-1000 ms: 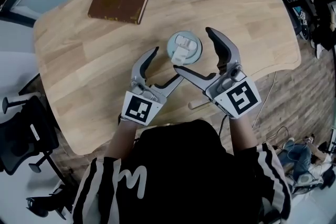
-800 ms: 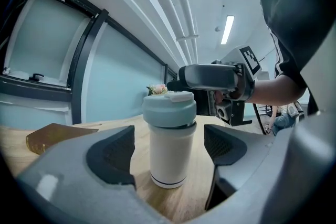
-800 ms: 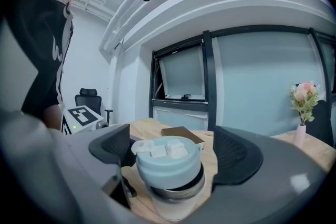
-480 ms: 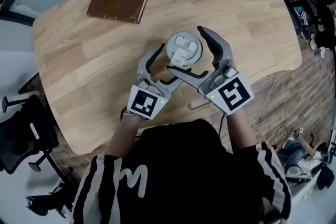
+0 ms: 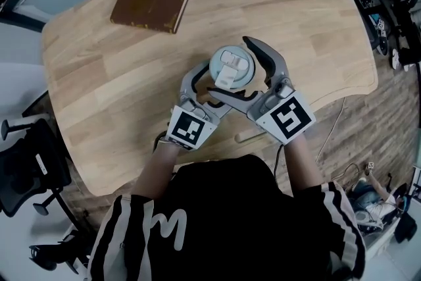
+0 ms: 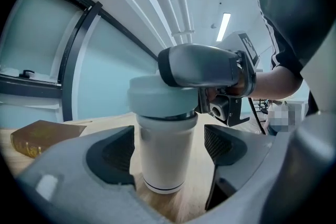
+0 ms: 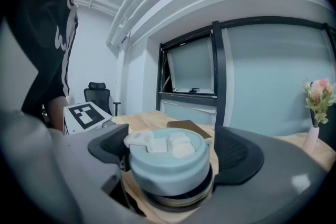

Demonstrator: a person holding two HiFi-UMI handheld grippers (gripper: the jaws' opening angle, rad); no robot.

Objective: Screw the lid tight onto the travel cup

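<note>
Right gripper view: the lid [image 7: 168, 168] is being straddled by the released right gripper [image 7: 173, 152], the upright travel cup [image 6: 163, 165] below by the likewise unclenched left gripper [image 6: 169, 148].

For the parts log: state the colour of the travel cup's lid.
The lid is pale blue, which shows best in the right gripper view.

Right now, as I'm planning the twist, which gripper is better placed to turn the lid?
Right. The right gripper has open jaws flanking the lid; the left gripper sits lower, straddling the cup body, better for steadying it.
</note>
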